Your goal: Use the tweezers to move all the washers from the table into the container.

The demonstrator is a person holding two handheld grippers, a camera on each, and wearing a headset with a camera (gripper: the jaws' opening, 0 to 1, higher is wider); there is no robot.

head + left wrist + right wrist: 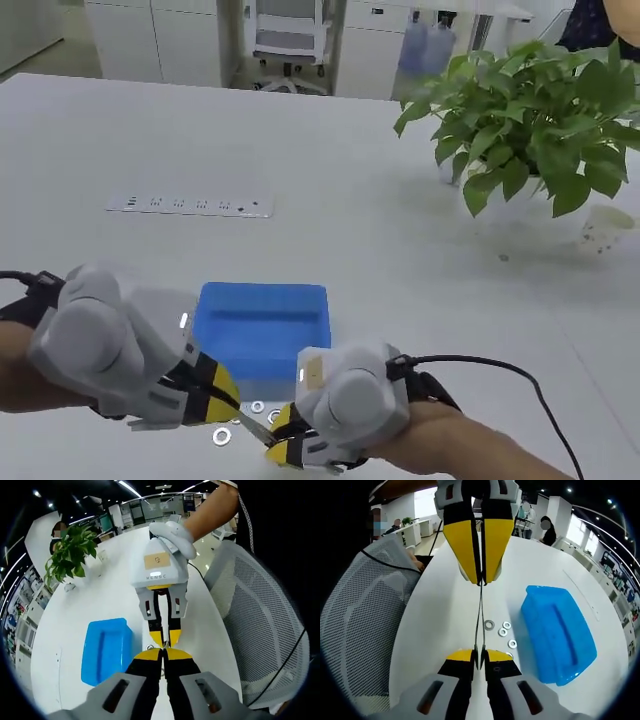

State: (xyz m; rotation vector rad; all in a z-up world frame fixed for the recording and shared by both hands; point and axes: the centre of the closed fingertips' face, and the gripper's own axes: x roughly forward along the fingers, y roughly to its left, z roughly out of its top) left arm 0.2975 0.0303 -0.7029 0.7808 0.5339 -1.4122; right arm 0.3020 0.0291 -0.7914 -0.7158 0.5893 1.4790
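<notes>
Left claw squeezed shut on one end of thin metal tweezers: yellow tips pressed together, black behind them, smooth grey shell further back. Right claw likewise closed on the other end, nose to nose with the left, with the slim steel strip stretched straight between the two. Both low over the counter, just in front of the container.

Washers: small flat metal rings, shiny, lying loose on the counter in a little cluster between the tweezers and the container, near its long side but not touching it. At least four countable in the right gripper view; three in the head view, beneath and beside the claws.

Container of bright blue plastic, rectangular with rounded corners, smooth and glossy, with a long narrow hollow along its middle.

Counter white, smooth and matt. Further off, a flat white power strip on its surface. Far to the right, a leafy green plant in a round white pot. Black cable trailing from the back of the right claw over the person's arm. White mesh chair beside the counter.
</notes>
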